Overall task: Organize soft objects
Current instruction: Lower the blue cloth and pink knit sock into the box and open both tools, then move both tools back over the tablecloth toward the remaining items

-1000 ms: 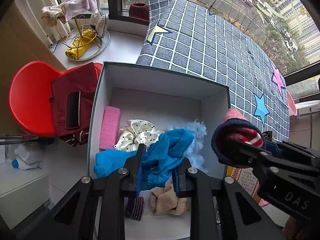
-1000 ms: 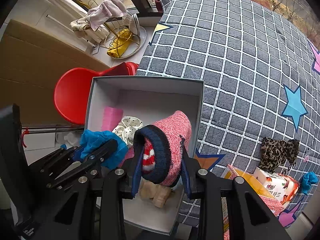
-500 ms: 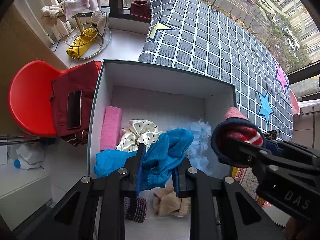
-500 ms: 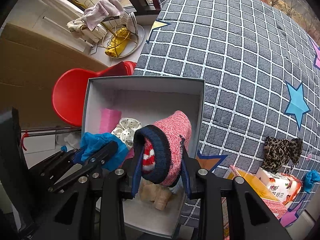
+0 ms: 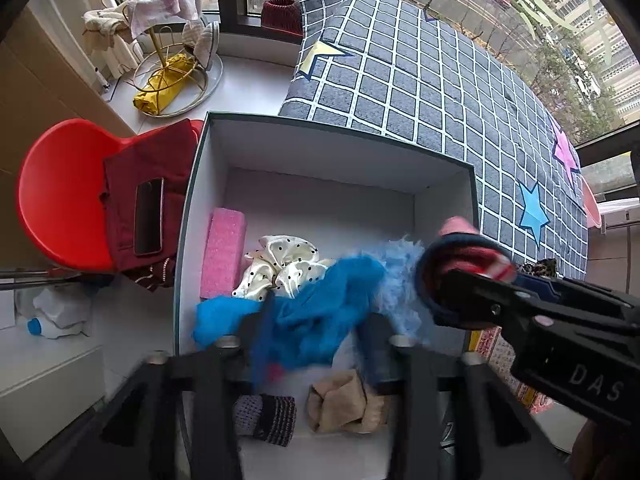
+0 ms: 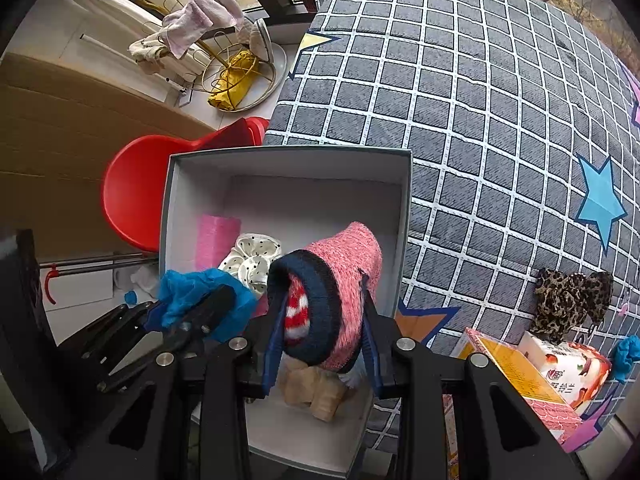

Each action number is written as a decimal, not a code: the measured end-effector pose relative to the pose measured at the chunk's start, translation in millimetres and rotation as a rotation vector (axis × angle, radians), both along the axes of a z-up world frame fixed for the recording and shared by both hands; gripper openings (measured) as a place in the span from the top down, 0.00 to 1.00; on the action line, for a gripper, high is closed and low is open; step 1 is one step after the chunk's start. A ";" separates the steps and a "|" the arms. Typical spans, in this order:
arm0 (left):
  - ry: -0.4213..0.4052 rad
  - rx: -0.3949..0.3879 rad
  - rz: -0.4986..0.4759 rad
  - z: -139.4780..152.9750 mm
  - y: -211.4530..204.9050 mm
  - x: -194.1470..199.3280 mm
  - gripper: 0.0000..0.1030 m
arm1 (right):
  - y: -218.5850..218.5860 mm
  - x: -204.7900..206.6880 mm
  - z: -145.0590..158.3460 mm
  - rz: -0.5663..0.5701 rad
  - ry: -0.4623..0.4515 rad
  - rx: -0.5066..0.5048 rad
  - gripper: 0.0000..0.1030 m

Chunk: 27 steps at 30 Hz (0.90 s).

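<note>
Over the white box point(image 5: 208, 200), the left gripper point(image 5: 316, 344) has its jaws opening, a blue cloth point(image 5: 320, 316) still between them. The right gripper point(image 6: 322, 344) has its jaws clamped on a pink knit hat point(image 6: 340, 280), just right of the cloth.

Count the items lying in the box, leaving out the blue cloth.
5: pink sponge at left, dotted scrunchie beside it, pale-blue fluff at right, beige cloth and dark knit piece nearest. More may hide under the blue cloth.
</note>
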<state>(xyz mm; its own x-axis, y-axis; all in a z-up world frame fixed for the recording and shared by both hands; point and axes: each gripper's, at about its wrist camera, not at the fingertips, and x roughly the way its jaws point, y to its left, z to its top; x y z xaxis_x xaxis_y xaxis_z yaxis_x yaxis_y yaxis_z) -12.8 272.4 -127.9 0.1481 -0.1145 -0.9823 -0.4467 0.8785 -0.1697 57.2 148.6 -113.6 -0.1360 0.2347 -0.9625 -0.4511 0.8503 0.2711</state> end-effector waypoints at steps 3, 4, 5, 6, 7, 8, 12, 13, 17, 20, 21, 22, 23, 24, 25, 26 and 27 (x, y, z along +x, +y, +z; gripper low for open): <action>0.008 0.006 0.006 0.1 0.4 -2.1 0.21 | 0.9 -1.0 2.0 0.004 -0.008 0.005 0.37; 0.014 0.004 0.007 -0.4 0.8 -2.5 0.21 | 1.1 -1.2 3.4 0.004 -0.014 0.007 0.27; 0.016 0.007 0.009 -0.5 1.2 -2.9 0.20 | 1.1 -1.4 5.5 0.004 -0.025 0.006 0.26; 0.015 0.011 0.010 -0.2 1.0 -2.7 0.18 | 1.1 -1.4 6.8 0.005 -0.031 0.004 0.26; 0.015 0.020 0.009 0.2 0.9 -2.9 0.16 | 1.1 -1.3 7.9 0.006 -0.036 -0.001 0.26; 0.014 0.025 0.009 0.3 0.7 -3.2 0.10 | 1.4 -1.5 8.7 0.007 -0.043 -0.006 0.25; 0.013 0.024 0.017 0.6 0.3 -4.3 0.00 | -3.2 0.2 15.5 -0.010 -0.084 -0.020 0.01; 0.008 0.023 0.018 1.1 -0.3 -5.0 0.00 | -4.9 0.9 17.2 -0.016 -0.086 -0.019 0.01; 0.000 0.009 0.012 4.2 -3.8 -5.5 0.00 | -10.1 3.2 22.1 -0.032 -0.077 -0.014 0.01; -0.004 0.010 0.005 8.0 -7.5 -4.2 0.00 | -12.4 3.0 25.8 -0.039 -0.077 -0.010 0.01; -0.004 0.008 0.001 9.4 -8.6 -3.8 0.00 | -13.5 2.9 26.9 -0.042 -0.078 -0.008 0.01; -0.003 0.011 -0.006 11.2 -10.8 -3.0 0.00 | -14.7 2.7 27.8 -0.044 -0.077 -0.007 0.01; -0.003 0.016 -0.011 12.7 -12.5 -2.2 0.00 | -16.1 2.3 28.8 -0.047 -0.076 -0.004 0.01; -0.003 0.019 -0.015 14.3 -13.7 -2.4 0.00 | -17.5 2.0 29.8 -0.050 -0.075 -0.001 0.01; -0.004 0.023 -0.021 16.2 -15.4 -1.5 0.00 | -18.7 2.0 31.0 -0.054 -0.077 0.001 0.01; -0.004 0.025 -0.024 18.0 -16.7 -0.8 0.00 | -20.3 2.1 32.8 -0.058 -0.078 0.005 0.01; -0.003 0.026 -0.025 19.3 -17.5 -0.2 0.00 | -21.3 1.9 34.3 -0.059 -0.077 0.009 0.01</action>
<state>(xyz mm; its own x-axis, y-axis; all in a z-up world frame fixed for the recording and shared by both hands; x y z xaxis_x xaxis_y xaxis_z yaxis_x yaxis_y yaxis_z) -13.0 254.9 -108.6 0.1487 -0.0925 -0.9846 -0.4236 0.8937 -0.1479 59.1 127.3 -79.3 -0.0470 0.2484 -0.9675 -0.4198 0.8740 0.2448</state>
